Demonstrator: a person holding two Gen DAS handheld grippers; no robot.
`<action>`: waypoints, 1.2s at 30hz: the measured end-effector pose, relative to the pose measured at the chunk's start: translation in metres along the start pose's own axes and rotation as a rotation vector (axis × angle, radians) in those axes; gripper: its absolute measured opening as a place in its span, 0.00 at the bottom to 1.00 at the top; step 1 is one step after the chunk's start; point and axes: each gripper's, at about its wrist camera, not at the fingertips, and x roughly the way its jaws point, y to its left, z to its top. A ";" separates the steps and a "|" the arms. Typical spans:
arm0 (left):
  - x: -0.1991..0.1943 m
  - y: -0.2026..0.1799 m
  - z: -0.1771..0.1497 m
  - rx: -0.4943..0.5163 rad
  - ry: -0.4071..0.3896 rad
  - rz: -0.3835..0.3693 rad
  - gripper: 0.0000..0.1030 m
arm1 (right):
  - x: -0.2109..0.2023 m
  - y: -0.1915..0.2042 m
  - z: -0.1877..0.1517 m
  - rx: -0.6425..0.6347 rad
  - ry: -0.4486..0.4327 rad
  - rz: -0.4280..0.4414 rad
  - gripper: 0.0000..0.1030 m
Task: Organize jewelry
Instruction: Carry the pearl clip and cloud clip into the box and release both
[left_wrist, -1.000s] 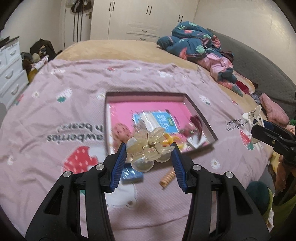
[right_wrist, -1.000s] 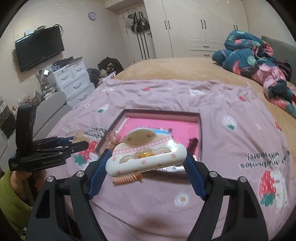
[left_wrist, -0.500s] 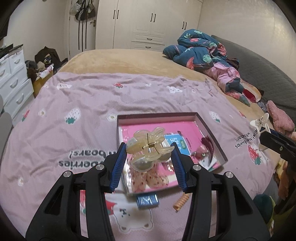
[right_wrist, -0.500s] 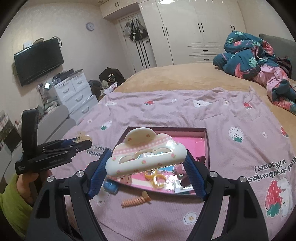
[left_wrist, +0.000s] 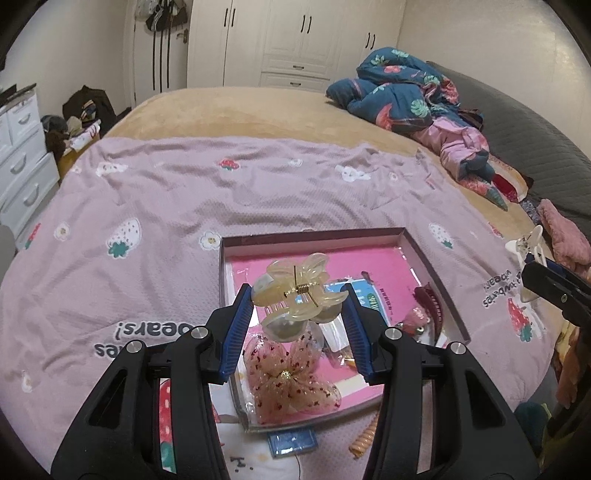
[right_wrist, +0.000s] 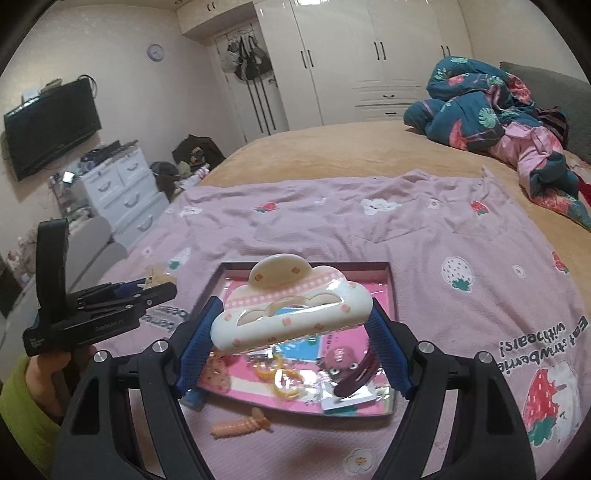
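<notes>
Grippers clamp clips: left gripper (left_wrist: 299, 301) translucent butterfly claw (left_wrist: 297, 291), right gripper (right_wrist: 291, 325) glossy cloud clip (right_wrist: 290, 314).

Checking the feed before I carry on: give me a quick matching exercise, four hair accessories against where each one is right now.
Things:
1. translucent yellow claw clip
2. white cloud-shaped clip
3. orange spiral hair tie
4. dark red claw clip

Places:
A. lying in the pink-lined box
B. held in the right hand-held gripper
C. on the blanket, just outside the box
D. held in the left hand-held gripper

Pairs: 1-D, 2-B, 3-C, 4-A
</notes>
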 end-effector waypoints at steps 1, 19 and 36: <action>0.005 0.001 0.000 -0.002 0.009 0.001 0.39 | 0.005 -0.001 -0.001 -0.001 0.007 -0.008 0.74; 0.080 0.004 -0.016 0.011 0.147 0.018 0.39 | 0.087 0.009 -0.057 -0.078 0.202 -0.037 0.74; 0.090 0.008 -0.030 0.013 0.190 0.026 0.40 | 0.083 0.016 -0.070 -0.070 0.215 -0.026 0.76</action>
